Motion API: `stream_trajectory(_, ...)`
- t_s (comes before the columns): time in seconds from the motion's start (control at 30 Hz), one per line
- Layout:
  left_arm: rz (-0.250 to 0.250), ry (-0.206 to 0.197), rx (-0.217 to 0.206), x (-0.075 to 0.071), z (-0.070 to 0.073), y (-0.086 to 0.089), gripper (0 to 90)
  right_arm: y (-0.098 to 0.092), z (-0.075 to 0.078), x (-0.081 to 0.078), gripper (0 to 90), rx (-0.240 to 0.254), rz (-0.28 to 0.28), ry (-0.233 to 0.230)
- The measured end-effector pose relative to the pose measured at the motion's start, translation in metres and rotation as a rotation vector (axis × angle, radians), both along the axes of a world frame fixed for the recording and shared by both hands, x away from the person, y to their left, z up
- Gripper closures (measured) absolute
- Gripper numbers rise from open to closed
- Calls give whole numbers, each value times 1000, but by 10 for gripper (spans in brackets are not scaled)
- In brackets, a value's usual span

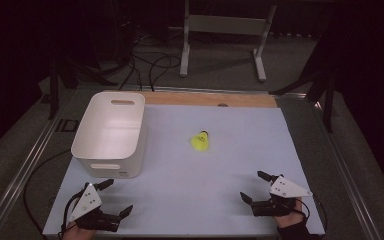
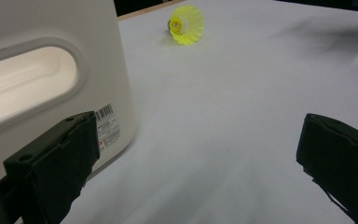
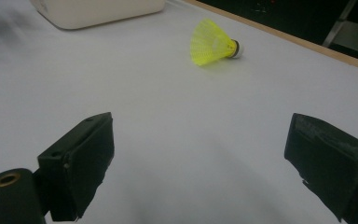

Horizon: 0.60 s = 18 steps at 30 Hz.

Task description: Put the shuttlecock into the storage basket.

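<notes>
shuttlecock [image 1: 200, 141]: yellow, lying on its side on the pale mat, near the middle of the table, untouched, cork end pointing away toward the far wooden edge.
bin [image 1: 111, 131]: white, open-topped, with handle slots, standing on the mat to the left of the shuttlecock, well apart from it.
mat [image 1: 190, 180]: light sheet that both grippers sit low over at the near edge.
right gripper [image 1: 259, 186]: near right corner, jaws spread wide, nothing between them, shuttlecock ahead in its own view.
left gripper [image 1: 116, 196]: near left corner, just in front of the bin's near wall, jaws wide apart and holding nothing.
</notes>
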<state>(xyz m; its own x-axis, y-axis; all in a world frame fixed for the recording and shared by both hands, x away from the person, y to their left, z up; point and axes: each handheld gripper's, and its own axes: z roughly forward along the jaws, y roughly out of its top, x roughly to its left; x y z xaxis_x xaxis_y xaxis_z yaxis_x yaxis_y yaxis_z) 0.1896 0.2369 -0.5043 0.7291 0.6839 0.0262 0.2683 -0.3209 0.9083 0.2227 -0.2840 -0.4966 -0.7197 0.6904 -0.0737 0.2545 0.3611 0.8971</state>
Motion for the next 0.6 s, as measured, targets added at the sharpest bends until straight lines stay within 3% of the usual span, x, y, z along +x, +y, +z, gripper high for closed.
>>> stream_trajectory(0.13, 0, 16, 0, 0, 3, 0, 0, 0, 0, 0, 81, 1, 0, 2)
stream_trajectory(0.47, 10, 111, 11, -1, 12, -9, 0, 0, 0, 0, 81, 0, -5, 0)
stream_trajectory(0.6, 20, 115, 50, -4, 16, -15, 0, 0, 0, 0, 81, 4, -6, 1)
